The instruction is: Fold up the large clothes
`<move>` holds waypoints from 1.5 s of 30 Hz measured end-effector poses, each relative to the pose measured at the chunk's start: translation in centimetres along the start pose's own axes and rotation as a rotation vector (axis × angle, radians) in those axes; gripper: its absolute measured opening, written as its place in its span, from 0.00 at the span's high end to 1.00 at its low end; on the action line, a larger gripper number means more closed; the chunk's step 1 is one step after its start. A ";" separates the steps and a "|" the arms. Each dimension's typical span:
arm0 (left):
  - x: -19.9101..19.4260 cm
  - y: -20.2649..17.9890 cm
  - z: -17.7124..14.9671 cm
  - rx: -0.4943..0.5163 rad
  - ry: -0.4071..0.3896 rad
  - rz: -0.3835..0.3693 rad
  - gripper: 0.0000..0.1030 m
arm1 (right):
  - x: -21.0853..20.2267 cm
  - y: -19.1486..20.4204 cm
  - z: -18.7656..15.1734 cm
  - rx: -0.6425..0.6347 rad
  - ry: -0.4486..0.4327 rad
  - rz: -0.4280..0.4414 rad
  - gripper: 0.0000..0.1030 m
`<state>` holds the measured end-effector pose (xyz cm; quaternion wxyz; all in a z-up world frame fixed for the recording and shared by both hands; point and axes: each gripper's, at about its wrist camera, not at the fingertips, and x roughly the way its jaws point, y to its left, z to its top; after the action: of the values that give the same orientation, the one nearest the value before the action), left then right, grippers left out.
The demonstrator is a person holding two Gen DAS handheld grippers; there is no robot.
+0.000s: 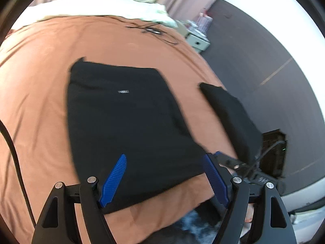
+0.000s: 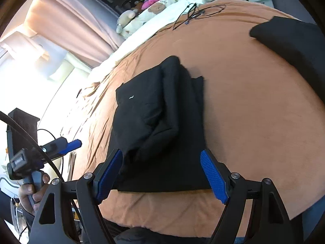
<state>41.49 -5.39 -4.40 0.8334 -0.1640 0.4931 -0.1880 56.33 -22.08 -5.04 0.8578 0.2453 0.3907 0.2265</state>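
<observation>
The right gripper (image 2: 161, 171) hangs over the near edge of a folded black garment (image 2: 160, 122), its blue pads (image 2: 213, 179) spread wide to either side of the cloth and pressing on nothing; the garment lies flat on an orange bedsheet (image 2: 254, 111), with a thicker folded strip running up its middle and a small white label near its left side. A second black garment (image 2: 290, 42) lies well apart at the upper right; a tangle of black cable (image 2: 195, 13) rests near the far pillows (image 2: 162, 6); at the lower left a hand (image 2: 30, 195) grips the left gripper (image 2: 67, 144), off the bed's edge.
</observation>
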 end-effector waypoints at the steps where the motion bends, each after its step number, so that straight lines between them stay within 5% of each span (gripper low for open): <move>1: -0.2 1.0 -0.3 -0.013 0.000 0.017 0.23 | 0.2 0.1 0.0 -0.001 0.006 0.001 0.24; 3: -0.6 2.4 -1.1 -0.030 0.002 0.050 0.23 | 1.0 0.3 0.3 0.002 0.018 -0.010 0.24; 5: -0.5 4.3 -2.0 -0.053 0.013 0.077 0.23 | 1.7 0.5 0.5 0.003 0.033 -0.022 0.35; 7: 0.2 5.8 -2.3 -0.080 0.030 0.087 0.24 | 2.1 0.5 0.6 0.005 0.055 -0.014 0.73; 10: 1.6 7.2 -3.0 -0.115 0.057 0.108 0.24 | 2.0 0.4 0.5 -0.009 0.070 -0.015 0.91; 15: 3.4 8.1 -4.0 -0.127 0.094 0.126 0.29 | 0.6 -1.1 -0.2 -0.003 0.041 -0.015 0.94; 23: 5.4 6.9 -5.2 -0.060 0.153 0.161 0.60 | 0.6 -5.3 -2.3 0.058 0.056 -0.062 0.95; 31: 6.6 5.5 -5.3 0.002 0.177 0.204 0.64 | 1.0 -6.1 -2.8 0.080 0.069 -0.080 0.95; 36: 5.0 6.4 -3.3 -0.048 0.123 0.149 0.53 | -0.9 -4.9 -0.8 0.033 0.048 -0.065 0.86; 38: 4.1 7.1 -2.1 -0.069 0.077 0.149 0.25 | -1.6 -4.6 0.1 0.016 0.018 -0.061 0.57; 39: 3.5 7.1 -2.0 -0.076 0.055 0.151 0.22 | -1.7 -4.6 0.6 0.017 0.004 -0.057 0.22; 40: 3.3 7.4 -1.6 -0.080 0.041 0.151 0.21 | -2.0 -4.6 1.1 0.016 -0.018 -0.063 0.14; 45: 3.5 9.3 -0.1 -0.117 0.025 0.137 0.21 | -0.7 -4.7 3.7 0.024 -0.019 -0.019 0.14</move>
<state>44.36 1.09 -11.36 0.8271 -0.1760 0.5237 -0.1034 59.73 -27.03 -5.40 0.8607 0.2539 0.3875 0.2111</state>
